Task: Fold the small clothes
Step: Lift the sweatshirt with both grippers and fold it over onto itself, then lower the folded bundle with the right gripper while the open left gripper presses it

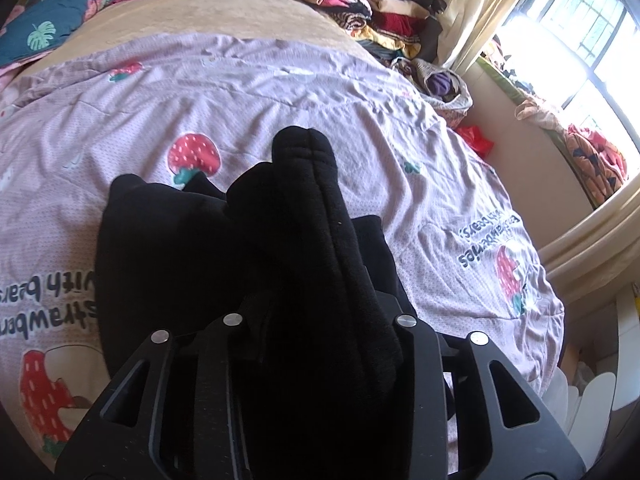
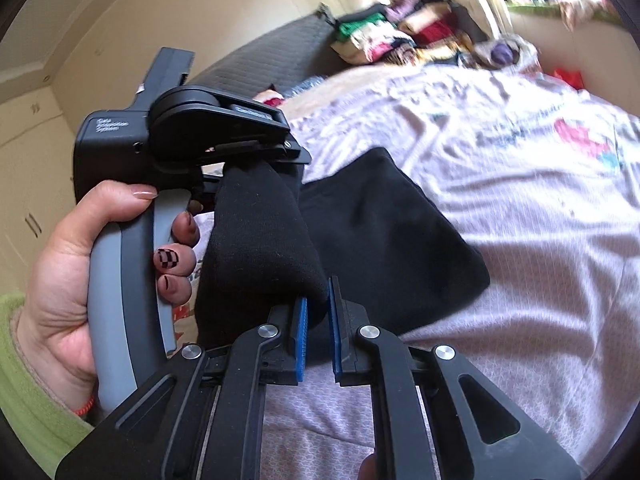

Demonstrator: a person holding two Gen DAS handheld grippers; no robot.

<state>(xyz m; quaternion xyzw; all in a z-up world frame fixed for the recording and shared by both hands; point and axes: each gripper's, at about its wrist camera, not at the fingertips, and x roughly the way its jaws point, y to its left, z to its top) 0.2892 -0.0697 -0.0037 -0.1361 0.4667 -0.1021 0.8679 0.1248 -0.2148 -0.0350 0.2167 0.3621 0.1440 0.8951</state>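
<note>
A black garment lies bunched on the lilac strawberry-print bed cover. In the left wrist view a thick fold of it drapes over the fingers and hides them; only the black linkage shows. In the right wrist view the left gripper, held by a hand in a green sleeve, has the black garment coming out of its jaws. The right gripper is shut on the same fold, its blue pads pressing on it. The rest of the garment rests on the bed cover.
Stacked folded clothes sit at the far end of the bed, with a teal floral pillow at the far left. A bright window with curtains is on the right. A dark headboard and cream cupboards stand behind.
</note>
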